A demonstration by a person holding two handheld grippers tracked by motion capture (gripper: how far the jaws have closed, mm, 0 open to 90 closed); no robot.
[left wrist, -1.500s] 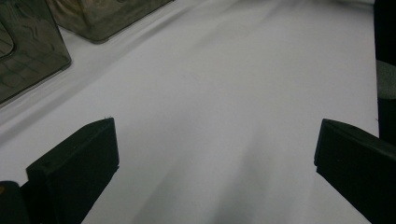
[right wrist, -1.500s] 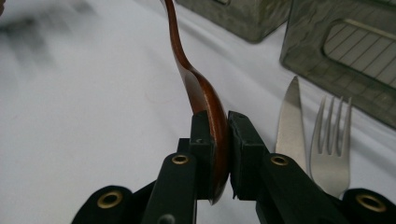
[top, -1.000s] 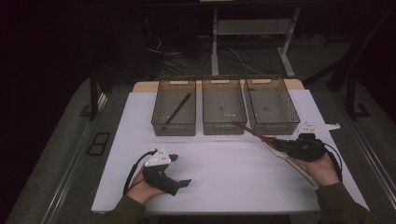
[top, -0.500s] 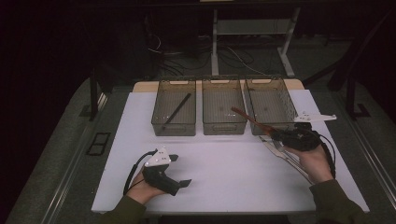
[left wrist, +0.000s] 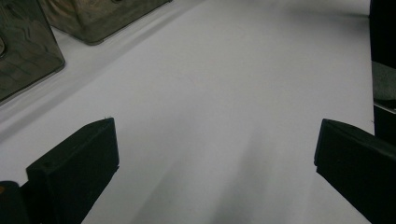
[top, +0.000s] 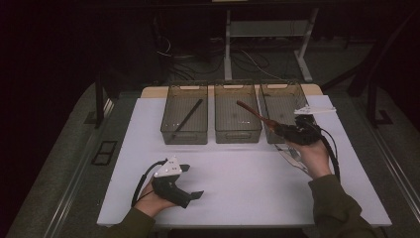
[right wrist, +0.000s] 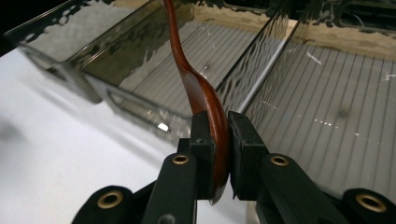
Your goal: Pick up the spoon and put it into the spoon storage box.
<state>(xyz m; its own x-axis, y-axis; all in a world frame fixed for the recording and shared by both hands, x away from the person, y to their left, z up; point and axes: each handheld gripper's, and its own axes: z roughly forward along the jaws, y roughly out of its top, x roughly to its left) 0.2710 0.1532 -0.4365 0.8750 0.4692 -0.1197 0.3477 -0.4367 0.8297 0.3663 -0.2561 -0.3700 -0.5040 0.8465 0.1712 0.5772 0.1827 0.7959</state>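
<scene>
White-covered surface [top: 247,183] in a dark room; cables and a frame's legs on the floor behind. Three smoky clear bins in a row at the far edge: left bin [top: 183,121] with a dark stick [top: 188,118], middle bin [top: 237,119], right bin [top: 280,111]. Right gripper [top: 285,130]: jaws clamped on a brown wooden spoon [top: 257,115], handle slanting over the middle bin. Right gripper view shows the spoon [right wrist: 201,93] pinched by its bowl. Left gripper [top: 190,181] low at the near edge; its own view shows jaws wide apart over bare surface.
</scene>
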